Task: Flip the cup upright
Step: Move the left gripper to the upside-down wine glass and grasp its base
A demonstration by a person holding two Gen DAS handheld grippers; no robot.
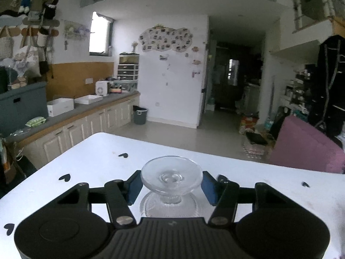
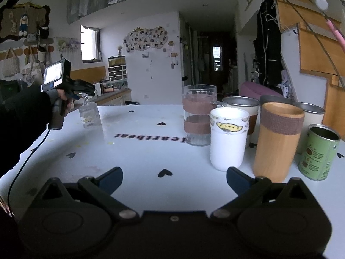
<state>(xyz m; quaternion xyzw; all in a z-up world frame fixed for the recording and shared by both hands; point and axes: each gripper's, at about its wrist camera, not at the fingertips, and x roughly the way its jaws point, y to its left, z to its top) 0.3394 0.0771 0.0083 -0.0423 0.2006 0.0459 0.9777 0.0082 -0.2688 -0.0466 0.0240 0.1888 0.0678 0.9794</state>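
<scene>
White walls, small bright window (image 1: 98, 35), cream cabinets (image 1: 86, 127) on the left, dark hallway (image 1: 235, 75) straight ahead.

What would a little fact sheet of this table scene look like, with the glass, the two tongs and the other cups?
Glass cup: upside down on the white table, foot on top
Left tongs: pads either side of the foot, slight gaps visible, not clamped
Right tongs: open, holding nothing, above bare table
Other cups: white cup, wooden cup, clear taped glass, green tin, all standing mouth up
</scene>
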